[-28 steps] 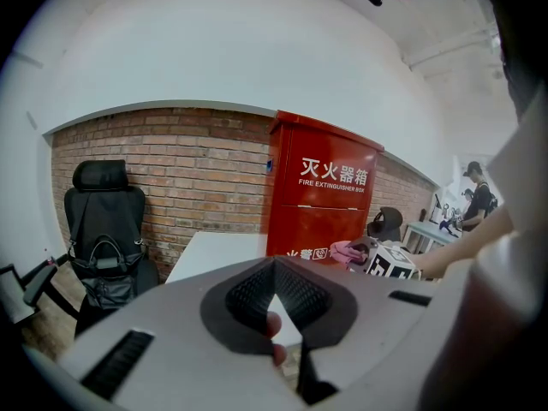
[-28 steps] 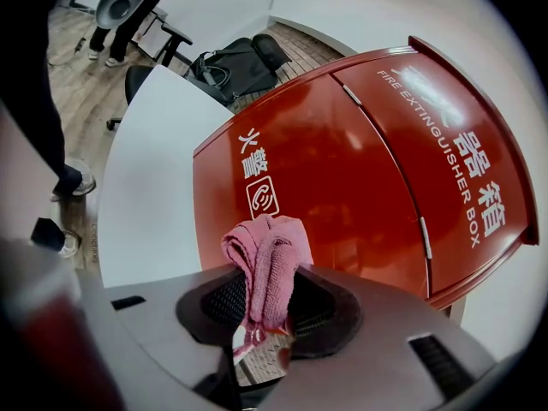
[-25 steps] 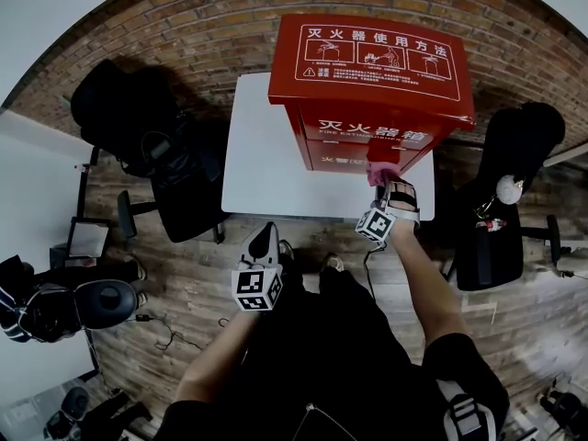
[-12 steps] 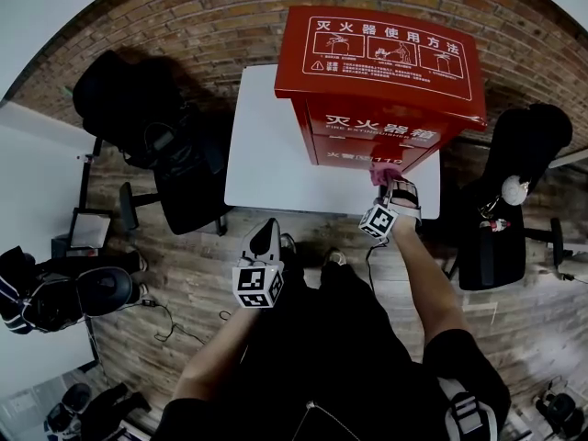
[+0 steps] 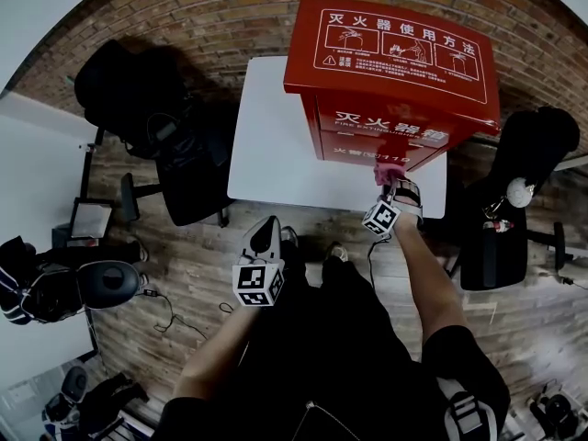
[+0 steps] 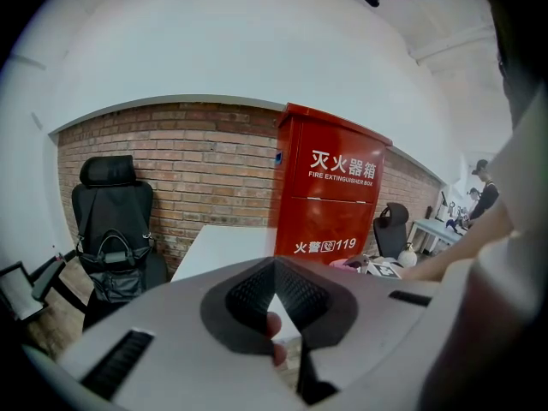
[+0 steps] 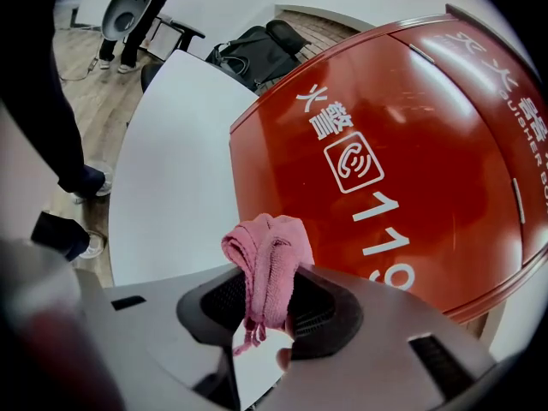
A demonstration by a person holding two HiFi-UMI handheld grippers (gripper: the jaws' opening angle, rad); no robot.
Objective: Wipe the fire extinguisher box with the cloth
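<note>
1. Fire extinguisher box [image 5: 395, 58], red with white lettering, is stood upright on the far right part of a white counter [image 5: 271, 145], against a brick wall [image 5: 184, 12].
2. At the left, a black office chair [image 5: 152, 122] with a dark bag on its seat is placed beside the counter.
3. Nearer, left of centre, the left tool [image 5: 266, 231] is held over the wooden floor, short of the counter's near edge and well apart from the box. In the left gripper view its jaws are seen brought together at the tips, and nothing is gripped between them.
4. Right of centre, the right tool [image 5: 390, 184] is reached over the counter's near edge towards the lower front of the box.
5. A pink cloth [image 7: 270, 259], bunched and folded over, is clamped between the closed-in jaws of the right tool [image 7: 267, 302].
6. The cloth [image 5: 388, 171] is held close before the box front [image 7: 411, 144], beside the printed "119"; whether it touches cannot be told.
7. At the far right, a second black chair [image 5: 519, 182] is stood beside the counter.
</note>
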